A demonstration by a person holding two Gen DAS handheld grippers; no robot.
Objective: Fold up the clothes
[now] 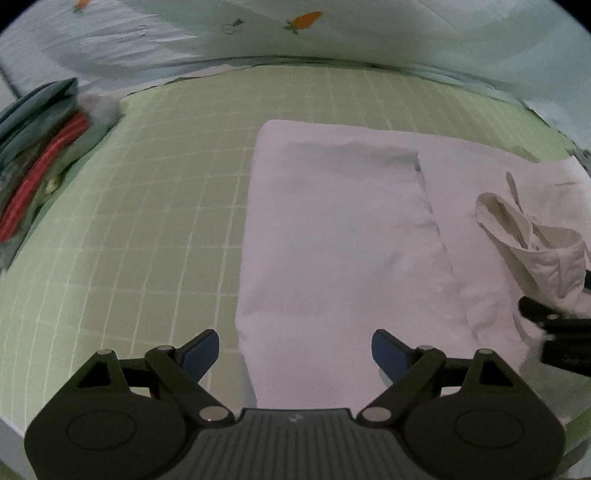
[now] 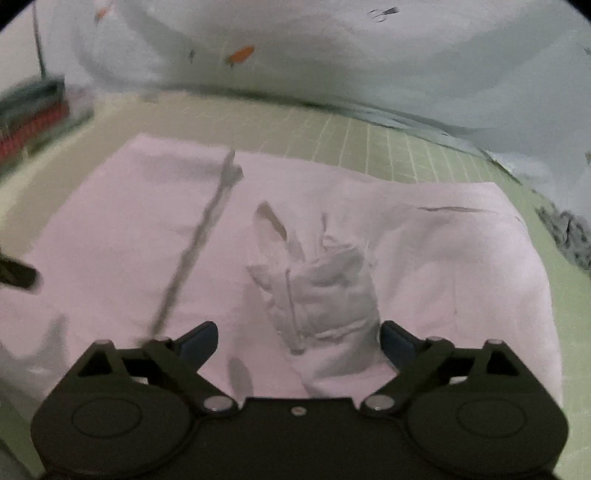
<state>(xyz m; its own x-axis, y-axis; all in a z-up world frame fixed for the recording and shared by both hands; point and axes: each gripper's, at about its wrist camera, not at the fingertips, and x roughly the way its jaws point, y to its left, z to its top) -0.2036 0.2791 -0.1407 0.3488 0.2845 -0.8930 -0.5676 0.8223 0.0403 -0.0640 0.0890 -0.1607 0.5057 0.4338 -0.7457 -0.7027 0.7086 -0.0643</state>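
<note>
1. A pale pink garment (image 1: 332, 229) lies flat on the green gridded mat (image 1: 147, 206), folded into a rough rectangle, with one layer's edge running down its middle as a seam-like line.
2. The left tongs (image 1: 294, 350) hover over the garment's near edge — blue-padded fingers (image 1: 201, 354) spread wide, nothing between them.
3. The right tongs (image 2: 298, 343) are also spread. A bunched, raised piece of white cloth (image 2: 317, 291) stands up between the fingers; whether the pads touch it cannot be told.
4. In the left view that same bunch (image 1: 539, 251) sits on the garment's right part, with the right tongs' dark tip just beside it at the frame edge.
5. A stack of folded clothes (image 1: 40, 155) — dark teal with red bands — rests at the mat's far left corner, well apart from the pink garment.
6. Behind the mat hangs a light sheet (image 1: 332, 33) printed with small carrots (image 1: 304, 20).
7. In the right view a dark speckled fabric (image 2: 569, 232) shows at the mat's right edge, blurred.
</note>
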